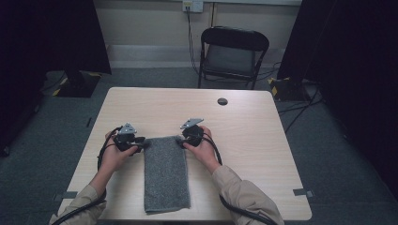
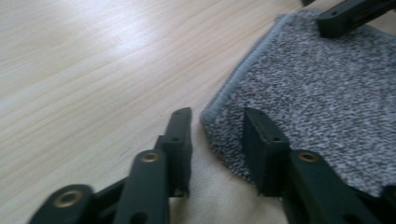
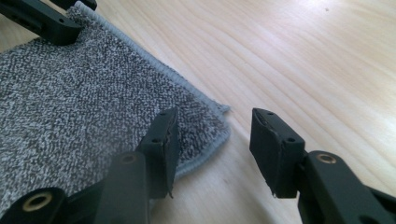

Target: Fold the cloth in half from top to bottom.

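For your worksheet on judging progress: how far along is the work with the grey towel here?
Done: the grey towel lies flat on the table as a long narrow strip, apparently already folded. In hand: the left gripper and right gripper each straddle a far corner, jaws apart, not yet pinching. Left: gripping both corners and probably folding them toward the person.

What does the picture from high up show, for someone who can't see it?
A grey towel lies folded lengthwise on a wooden table, and a person holds the left tool and the right tool at its two far corners. A black folding chair stands behind the table.
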The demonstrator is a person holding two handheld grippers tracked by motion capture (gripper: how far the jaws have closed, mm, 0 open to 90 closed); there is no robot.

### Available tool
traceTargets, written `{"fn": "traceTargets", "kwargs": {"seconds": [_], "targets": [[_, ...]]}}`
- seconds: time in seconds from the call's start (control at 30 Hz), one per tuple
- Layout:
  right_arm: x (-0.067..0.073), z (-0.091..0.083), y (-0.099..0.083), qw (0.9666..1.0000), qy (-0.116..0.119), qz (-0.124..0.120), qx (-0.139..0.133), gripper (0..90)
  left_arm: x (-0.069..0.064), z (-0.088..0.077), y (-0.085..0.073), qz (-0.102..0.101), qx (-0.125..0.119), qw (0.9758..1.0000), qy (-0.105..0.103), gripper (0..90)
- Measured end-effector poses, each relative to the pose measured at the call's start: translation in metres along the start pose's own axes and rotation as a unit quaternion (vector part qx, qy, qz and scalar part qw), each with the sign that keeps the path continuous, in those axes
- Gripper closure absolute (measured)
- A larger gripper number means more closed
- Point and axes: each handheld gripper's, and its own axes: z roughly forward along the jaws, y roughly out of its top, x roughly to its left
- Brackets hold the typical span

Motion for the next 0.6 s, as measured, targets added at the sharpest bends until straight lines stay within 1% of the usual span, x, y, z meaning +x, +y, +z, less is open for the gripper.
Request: {"fn": "traceTargets", "kwargs": {"seconds": [0.07, 0.13, 0.2, 0.23, 0.3, 0.33, 0.43, 0.47, 0.5, 0.53, 0.57, 0.6], "targets": [[0.0, 0.003, -0.001, 1.0, 0.006, 0.0, 0.002, 52.9, -0.001, 0.0, 0.001, 0.008, 0.002, 1.0, -0.005, 70.0], [0.0, 0.003, -0.002, 0.9999, 0.01, 0.004, 0.001, 55.5, -0.002, 0.0, 0.001, 0.02, 0.001, 0.9998, -0.004, 73.0], [0.001, 0.002, -0.003, 0.9999, 0.013, 0.004, -0.001, 60.6, -0.005, 0.0, 0.001, 0.031, 0.001, 0.9995, -0.002, 76.1], [0.003, 0.001, -0.004, 0.9999, 0.012, 0.003, -0.003, 60.9, -0.006, 0.001, 0.001, 0.034, 0.001, 0.9994, -0.005, 76.6], [0.006, -0.003, -0.007, 1.0, 0.009, 0.003, -0.002, 60.8, -0.012, 0.002, 0.0, 0.04, -0.002, 0.9991, -0.013, 76.8], [0.007, -0.005, -0.009, 1.0, 0.005, 0.0, -0.001, 60.6, -0.014, 0.002, 0.001, 0.047, -0.001, 0.9988, -0.015, 76.8], [0.011, -0.013, -0.014, 1.0, 0.006, -0.006, 0.001, 60.7, -0.023, 0.003, 0.002, 0.057, 0.004, 0.998, -0.029, 76.8], [0.013, -0.016, -0.017, 0.9999, 0.007, -0.008, 0.003, 60.6, -0.027, 0.003, 0.002, 0.061, 0.005, 0.9975, -0.036, 76.8], [0.015, -0.02, -0.019, 0.9999, 0.007, -0.009, 0.005, 60.2, -0.032, 0.003, 0.002, 0.059, 0.006, 0.9973, -0.043, 76.8], [0.017, -0.024, -0.022, 0.9999, 0.006, -0.01, 0.008, 58.6, -0.033, 0.003, 0.002, 0.061, 0.006, 0.9972, -0.042, 76.7], [0.018, -0.027, -0.024, 0.9999, 0.004, -0.012, 0.009, 53.3, -0.035, 0.004, 0.002, 0.054, 0.004, 0.9975, -0.045, 75.3], [0.018, -0.03, -0.025, 0.9999, 0.0, -0.016, 0.005, 52.0, -0.035, 0.005, 0.001, 0.053, 0.001, 0.9975, -0.047, 74.1]]}}
